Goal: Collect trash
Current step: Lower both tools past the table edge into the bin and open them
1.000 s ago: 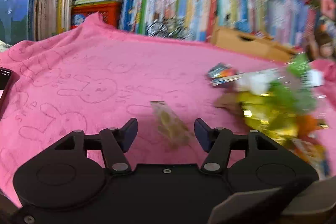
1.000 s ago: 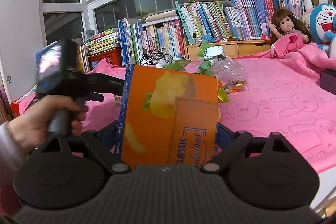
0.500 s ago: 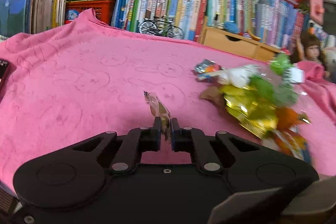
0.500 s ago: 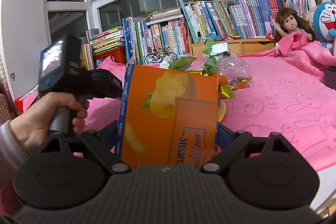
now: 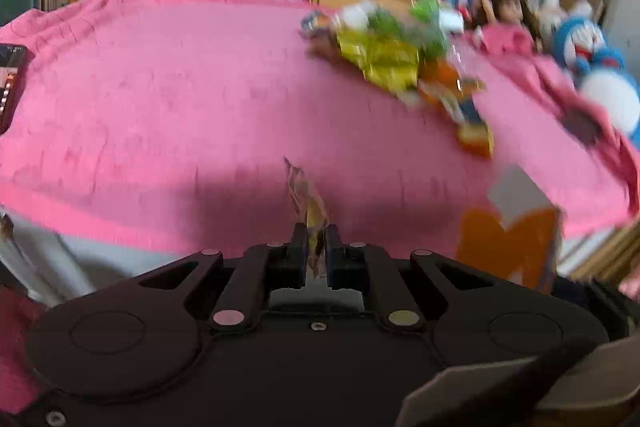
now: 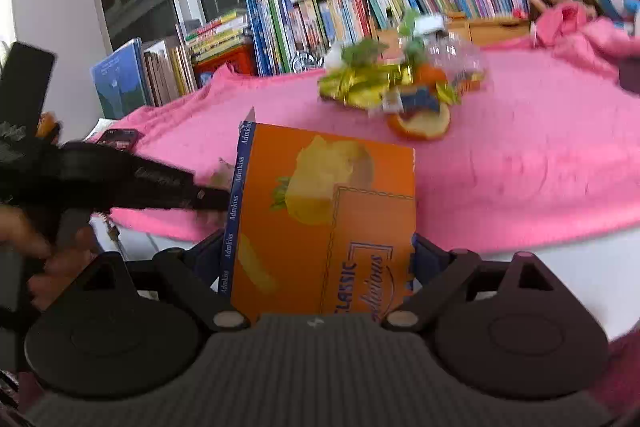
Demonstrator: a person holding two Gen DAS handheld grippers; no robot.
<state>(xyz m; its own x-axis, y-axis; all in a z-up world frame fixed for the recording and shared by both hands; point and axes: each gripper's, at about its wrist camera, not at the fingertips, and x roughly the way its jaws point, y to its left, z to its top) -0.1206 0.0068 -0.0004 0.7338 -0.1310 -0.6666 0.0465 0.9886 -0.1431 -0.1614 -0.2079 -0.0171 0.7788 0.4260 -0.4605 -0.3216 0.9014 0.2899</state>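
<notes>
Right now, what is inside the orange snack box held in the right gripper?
Its inside cannot be seen. The right wrist view shows only the orange snack box's printed front and blue side; the left wrist view shows its raised grey flap, so the top looks open, but nothing within.

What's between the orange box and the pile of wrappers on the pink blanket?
Nothing: only bare pink blanket separates the orange box from the wrapper pile, as the right wrist view shows.

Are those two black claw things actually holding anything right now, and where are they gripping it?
Yes. The left gripper pinches a small wrapper by its lower end. The right gripper clamps an orange box across its lower sides.
</notes>
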